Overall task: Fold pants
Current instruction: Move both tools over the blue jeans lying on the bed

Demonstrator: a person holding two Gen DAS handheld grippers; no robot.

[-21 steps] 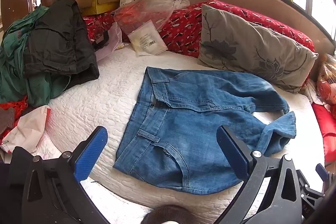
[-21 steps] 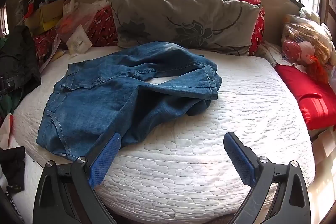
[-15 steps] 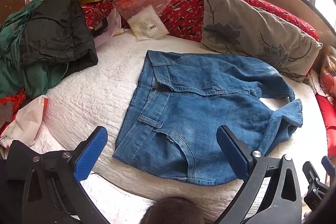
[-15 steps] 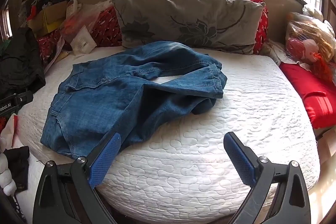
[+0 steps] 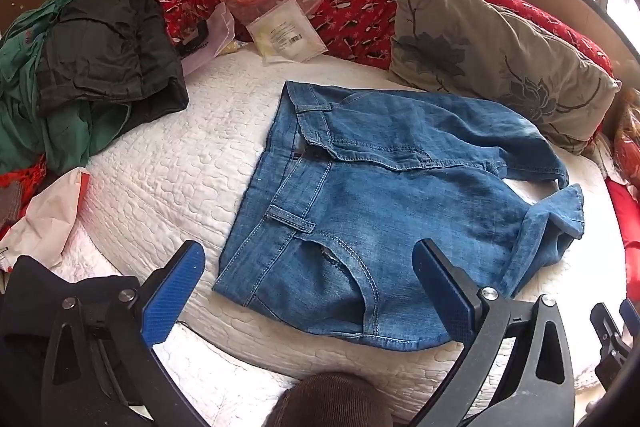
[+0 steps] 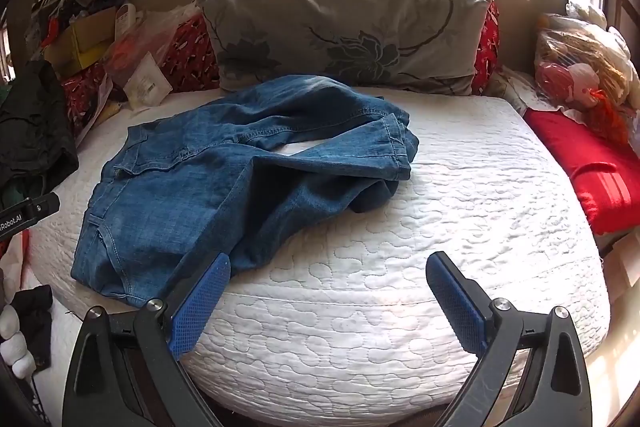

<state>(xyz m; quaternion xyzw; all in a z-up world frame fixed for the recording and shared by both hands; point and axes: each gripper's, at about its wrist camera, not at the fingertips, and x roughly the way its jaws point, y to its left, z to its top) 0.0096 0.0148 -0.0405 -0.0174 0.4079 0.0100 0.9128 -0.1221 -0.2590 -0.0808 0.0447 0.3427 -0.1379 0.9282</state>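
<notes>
The left gripper (image 5: 308, 283) stands wide open and empty, tilted down over the near waistband corner of the blue pants (image 5: 380, 195). The right gripper (image 6: 328, 291), equally wide and empty, hovers over bare white mattress (image 6: 460, 207), with the pants ahead to its left. Their long axis runs waist-left to doubled-back legs on the right. Beyond lies a grey floral pillow (image 6: 344, 39).

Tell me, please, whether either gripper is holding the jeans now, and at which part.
Nothing is held. The left gripper and the right gripper are both open above the bed, and the jeans lie free on the white mattress.
</notes>
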